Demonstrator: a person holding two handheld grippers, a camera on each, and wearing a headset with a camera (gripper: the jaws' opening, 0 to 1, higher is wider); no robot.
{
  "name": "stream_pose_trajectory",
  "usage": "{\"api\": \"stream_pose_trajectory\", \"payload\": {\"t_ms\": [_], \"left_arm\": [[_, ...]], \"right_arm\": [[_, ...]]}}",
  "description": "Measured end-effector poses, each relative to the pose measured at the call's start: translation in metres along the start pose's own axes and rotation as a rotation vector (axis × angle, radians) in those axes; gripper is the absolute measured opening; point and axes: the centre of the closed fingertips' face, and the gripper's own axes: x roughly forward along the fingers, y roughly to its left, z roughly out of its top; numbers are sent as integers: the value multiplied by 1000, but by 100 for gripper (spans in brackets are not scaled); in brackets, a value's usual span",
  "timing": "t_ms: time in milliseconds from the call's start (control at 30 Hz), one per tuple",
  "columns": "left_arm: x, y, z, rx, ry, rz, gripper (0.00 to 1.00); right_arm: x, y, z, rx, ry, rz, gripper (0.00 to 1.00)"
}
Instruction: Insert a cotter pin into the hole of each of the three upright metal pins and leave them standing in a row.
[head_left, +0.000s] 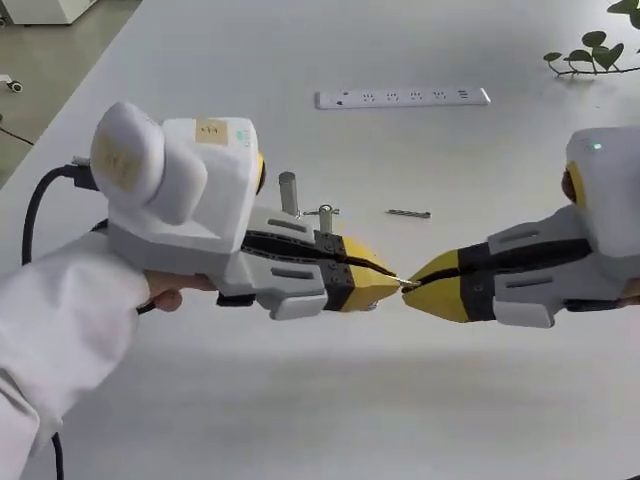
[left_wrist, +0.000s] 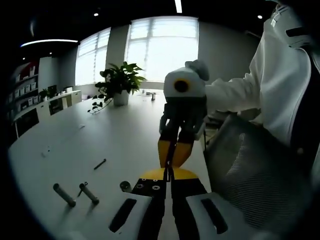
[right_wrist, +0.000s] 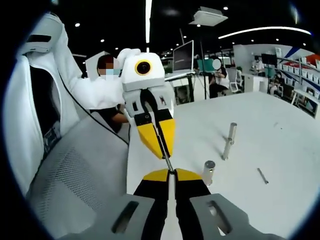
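Bench tally, head view as the clock face unless noted.

Grippers: two, left gripper at 9, right gripper at 3. Metal pins: three, toward 8 in the left gripper view. Cotter pins: three. Power strip: one, at 1.

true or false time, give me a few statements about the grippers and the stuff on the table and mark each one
1. The left gripper and right gripper meet tip to tip. True.
2. Both grippers are wide open. False: both are shut on a thin cotter pin.
3. The power strip is black. False: it is white.
4. A metal pin stands upright beyond the left gripper. True.
5. A small rod lies flat on the table. True.
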Motion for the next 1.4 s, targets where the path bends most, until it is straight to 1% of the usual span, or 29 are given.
{"api": "stream_pose_trajectory", "payload": {"t_ms": [67, 100, 200, 267, 467, 500, 533, 567, 633, 800, 933, 1133, 1200, 1233, 1300, 1333, 1367, 1400], "left_arm": [[0, -1, -3, 7, 16, -7, 0], [0, -3, -6, 16, 33, -17, 0], [1, -7, -10, 29, 51, -34, 1], [2, -9, -11, 38, 59, -39, 1], [3, -12, -12, 43, 66, -50, 1], [3, -13, -12, 47, 71, -58, 1], [3, -14, -13, 47, 79, -65, 1], [4, -17, -14, 63, 93, -78, 1], [6, -18, -16, 70, 109, -86, 0], [7, -20, -19, 65, 117, -99, 0], [8, -23, -20, 67, 121, -109, 0], [12, -23, -21, 63, 127, -110, 0], [13, -21, -23, 71, 132, -103, 1], [13, -21, -24, 71, 133, -103, 1], [14, -20, -24, 68, 121, -98, 1], [14, -19, -23, 79, 118, -94, 1], [13, -14, -24, 98, 121, -73, 3], [13, -12, -26, 103, 129, -62, 9]], "right_arm": [[-1, 3, 1, -14, 6, 18, 0], [-1, 6, 1, -34, 15, 34, 0], [-1, 11, 1, -53, 34, 63, 0], [-1, 11, 0, -54, 39, 72, 0], [-1, 14, -3, -41, 51, 87, 0], [-1, 16, -5, -54, 61, 92, 0], [-1, 17, -7, -85, 76, 100, 0], [0, 20, -9, -108, 95, 108, 0], [1, 21, -12, -105, 110, 109, 0], [1, 21, -15, -110, 124, 115, 0], [1, 23, -19, -115, 148, 128, 0], [3, 21, -24, -122, 170, 131, 0], [4, 20, -24, -136, 170, 116, 0], [4, 20, -24, -137, 169, 119, 0], [3, 18, -22, -138, 159, 114, 0], [3, 16, -21, -135, 155, 111, 0], [2, 14, -21, -131, 154, 106, 0], [1, 12, -21, -132, 156, 96, 0]]}}
